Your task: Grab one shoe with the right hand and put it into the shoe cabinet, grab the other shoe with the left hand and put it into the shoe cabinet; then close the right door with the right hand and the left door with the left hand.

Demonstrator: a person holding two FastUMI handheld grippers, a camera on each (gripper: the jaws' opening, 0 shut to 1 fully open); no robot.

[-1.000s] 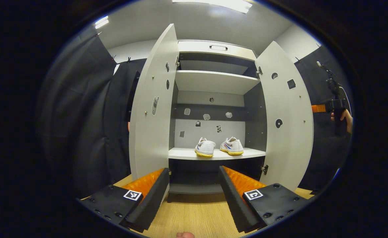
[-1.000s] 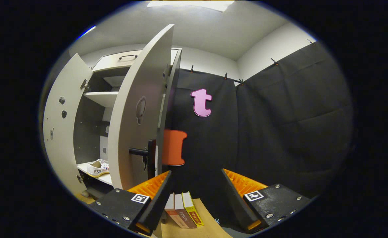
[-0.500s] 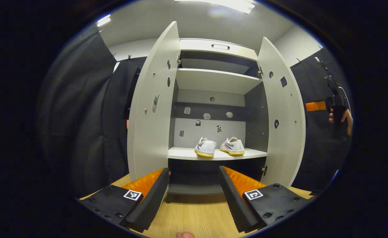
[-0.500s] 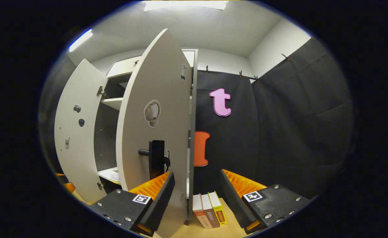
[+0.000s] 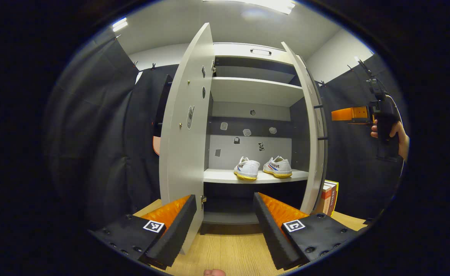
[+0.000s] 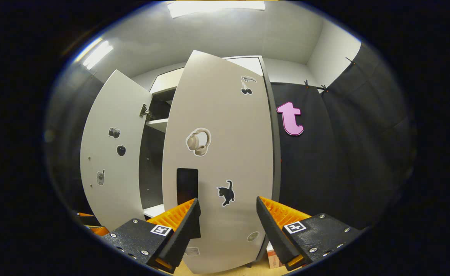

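in the left gripper view the left tongs [image 5: 225,226] are held with fingers spread apart and nothing between them, low in front of the shoe cabinet [image 5: 253,92] above the wooden tabletop [image 5: 229,255]. both white sneakers sit side by side on the cabinet's middle shelf [image 5: 225,176]: the left shoe [image 5: 247,168] and the right shoe [image 5: 278,167], close together but not touching, yellow soles toward the front edge. the shelf above them is bare and carries small stickers on the back panel behind it. the left door [image 5: 186,130] stands wide open, its inner face with a few stickers turned to the cabinet. the right door [image 5: 312,130] is seen nearly edge-on, swung partway toward the cabinet front. just beyond its lower edge a few books [image 5: 330,195] stand upright on the tabletop. far to the right a hand [image 5: 391,132] holds the right tongs [image 5: 347,114], which point toward the right door's outer side without touching it as far as can be told.

in the right gripper view the right tongs [image 6: 227,226] are spread apart, empty, close in front of the outer face of the right door [image 6: 221,161], which bears headphone, cat and cherry stickers and a dark handle [image 6: 187,186] just above the left finger [image 6: 179,220]. whether that finger touches the door cannot be told. the left door [image 6: 112,153] shows beyond, open, with a slice of cabinet interior between the two doors.
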